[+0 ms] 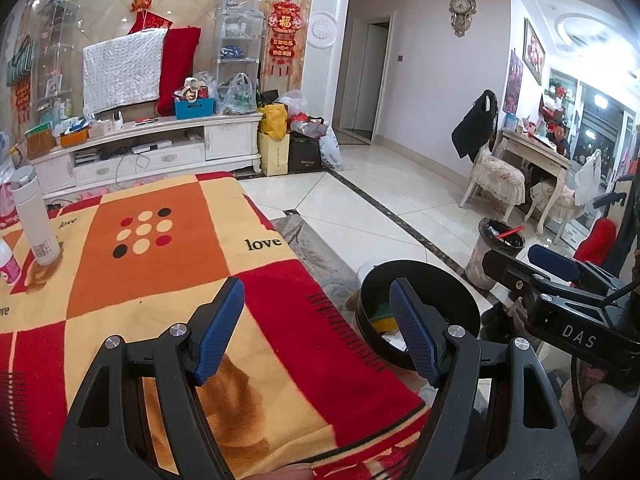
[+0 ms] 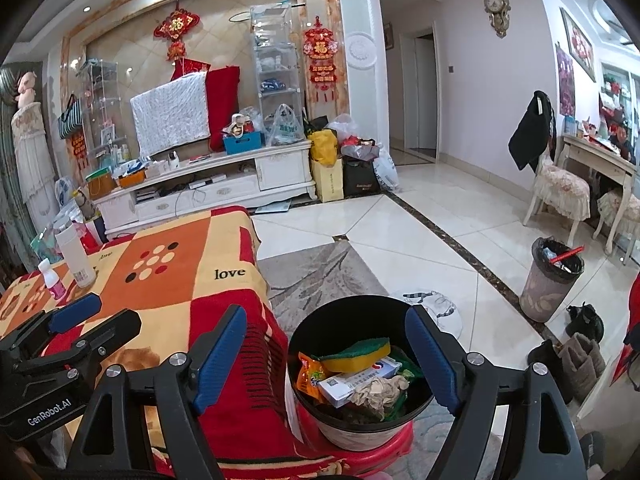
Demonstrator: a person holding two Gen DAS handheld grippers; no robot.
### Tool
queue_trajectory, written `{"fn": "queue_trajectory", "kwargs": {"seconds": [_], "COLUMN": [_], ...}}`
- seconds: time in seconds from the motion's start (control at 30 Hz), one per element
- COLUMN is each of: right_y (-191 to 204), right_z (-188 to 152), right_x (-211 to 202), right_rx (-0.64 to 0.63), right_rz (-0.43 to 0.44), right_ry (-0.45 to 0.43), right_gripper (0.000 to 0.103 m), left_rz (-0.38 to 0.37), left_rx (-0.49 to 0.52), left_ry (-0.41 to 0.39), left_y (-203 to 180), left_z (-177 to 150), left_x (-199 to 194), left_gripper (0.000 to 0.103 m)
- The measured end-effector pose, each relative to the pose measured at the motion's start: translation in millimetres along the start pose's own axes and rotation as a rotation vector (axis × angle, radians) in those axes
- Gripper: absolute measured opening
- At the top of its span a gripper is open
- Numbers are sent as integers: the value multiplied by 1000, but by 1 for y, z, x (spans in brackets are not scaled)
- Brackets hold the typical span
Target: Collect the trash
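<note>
A black round bin (image 2: 416, 408) stands on a red stool beside the table's right edge. It holds a green and yellow sponge (image 2: 360, 356), an orange snack packet (image 2: 310, 378), a white box (image 2: 356, 382) and crumpled paper (image 2: 380, 394). My right gripper (image 2: 328, 360) is open and empty, hovering above the bin. My left gripper (image 1: 316, 332) is open and empty over the table's right edge, next to the bin (image 1: 452, 284). The blanket-covered table (image 1: 168, 280) bears no loose trash near the grippers.
A white bottle (image 1: 34, 216) and a small pink-labelled bottle (image 1: 8, 264) stand at the table's far left. A second lined bin (image 2: 550, 280) stands on the tiled floor to the right, with shoes (image 2: 576, 352) near it. A TV cabinet (image 2: 224, 188) lies beyond.
</note>
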State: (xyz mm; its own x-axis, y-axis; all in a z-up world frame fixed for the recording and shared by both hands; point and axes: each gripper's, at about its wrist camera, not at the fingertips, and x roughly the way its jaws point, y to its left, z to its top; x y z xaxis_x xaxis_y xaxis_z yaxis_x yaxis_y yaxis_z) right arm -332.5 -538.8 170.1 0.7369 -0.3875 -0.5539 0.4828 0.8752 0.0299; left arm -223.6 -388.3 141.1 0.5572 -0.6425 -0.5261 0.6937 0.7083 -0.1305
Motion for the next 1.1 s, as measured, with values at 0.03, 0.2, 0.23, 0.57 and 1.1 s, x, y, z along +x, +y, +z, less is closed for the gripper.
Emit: {"fn": "queue_trajectory", "kwargs": {"seconds": [0.03, 0.2, 0.23, 0.57, 1.1], "right_y": [0, 0, 0, 1, 1], "right_z": [0, 0, 0, -3, -4], "right_x": [0, 0, 0, 1, 1], "right_rx": [-1, -4, -4, -7, -7], "right_rz": [1, 2, 2, 3, 3], "right_ry": [3, 8, 8, 15, 18], "right_gripper": [80, 80, 80, 80, 80], "left_rz": [-1, 1, 2, -1, -11], "left_rx": [-1, 0, 0, -4, -14], "left_ry": [0, -1, 0, 1, 9], "left_y": [0, 0, 0, 0, 0], "left_z": [0, 0, 0, 0, -2], "left_x": [0, 0, 0, -1, 0], "left_gripper": [75, 75, 75, 75, 75]}}
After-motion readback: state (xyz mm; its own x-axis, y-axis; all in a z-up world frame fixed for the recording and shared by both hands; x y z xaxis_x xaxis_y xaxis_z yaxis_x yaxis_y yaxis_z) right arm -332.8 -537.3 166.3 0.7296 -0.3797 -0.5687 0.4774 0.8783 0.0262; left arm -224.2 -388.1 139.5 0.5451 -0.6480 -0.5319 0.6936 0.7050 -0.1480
